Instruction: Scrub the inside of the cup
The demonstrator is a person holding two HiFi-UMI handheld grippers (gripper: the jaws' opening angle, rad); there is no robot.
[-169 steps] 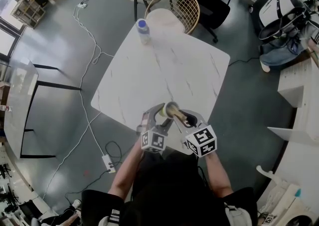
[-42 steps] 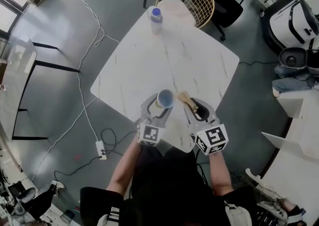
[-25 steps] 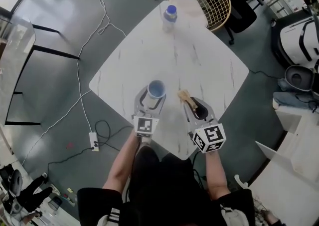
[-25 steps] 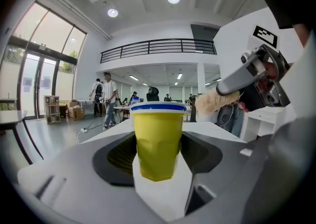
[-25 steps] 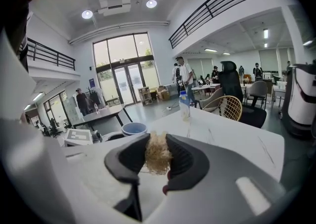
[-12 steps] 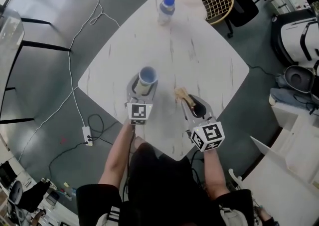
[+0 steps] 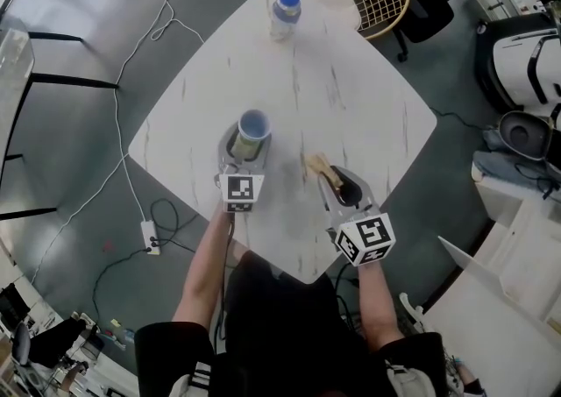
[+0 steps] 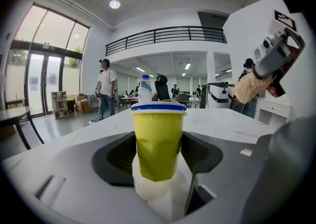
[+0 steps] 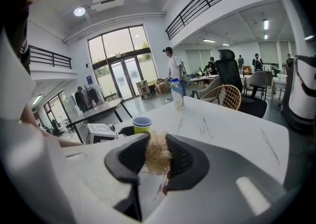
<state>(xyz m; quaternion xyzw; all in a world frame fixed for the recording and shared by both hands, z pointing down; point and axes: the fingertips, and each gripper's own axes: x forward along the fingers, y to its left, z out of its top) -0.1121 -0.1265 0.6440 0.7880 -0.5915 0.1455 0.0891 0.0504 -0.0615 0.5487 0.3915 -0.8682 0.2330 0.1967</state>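
Two grips, well apart
Left gripper (image 7: 244, 146) grasps yellow blue-rimmed cup (image 7: 253, 126); right gripper (image 7: 328, 178), at four o'clock, clamps tan fibrous scrubber (image 7: 316, 165).

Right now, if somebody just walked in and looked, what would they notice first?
First is the yellow cup with a blue rim, held upright in the left gripper over the near left part of the white marble table. Next is the tan fibrous scrubber pinched in the right gripper, to the cup's right and apart from it. A water bottle with a blue cap stands alone at the table's far corner.
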